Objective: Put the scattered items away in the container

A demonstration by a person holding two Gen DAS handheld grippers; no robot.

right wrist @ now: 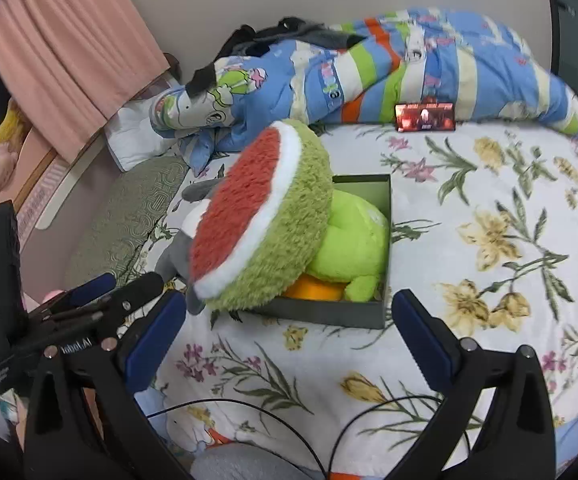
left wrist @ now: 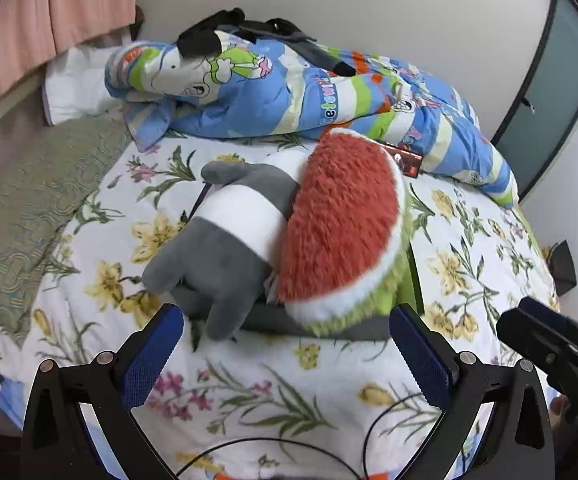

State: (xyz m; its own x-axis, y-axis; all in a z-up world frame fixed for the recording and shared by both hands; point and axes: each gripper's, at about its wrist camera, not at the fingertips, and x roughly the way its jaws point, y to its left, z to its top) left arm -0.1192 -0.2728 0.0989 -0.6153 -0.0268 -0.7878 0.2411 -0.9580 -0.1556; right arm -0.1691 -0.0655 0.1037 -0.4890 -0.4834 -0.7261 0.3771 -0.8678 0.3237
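Note:
A dark green box (right wrist: 369,314) lies on the flowered bed. In it sit a lime green plush (right wrist: 353,240) and something orange (right wrist: 315,291). A watermelon-slice plush (right wrist: 257,216) (left wrist: 341,220) leans tilted over the box's left rim. A grey and white plush (left wrist: 225,236) rests against the box's left side, half hanging out. My left gripper (left wrist: 285,356) is open, just short of the grey plush, holding nothing. My right gripper (right wrist: 289,336) is open in front of the box's near wall, also holding nothing. Each gripper shows at the edge of the other's view.
A rolled blue striped quilt (left wrist: 289,92) lies along the wall at the back of the bed. A small red card box (right wrist: 425,117) sits in front of it. A grey-green pillow (left wrist: 37,208) is at the left. Black cables (right wrist: 273,412) trail across the near sheet.

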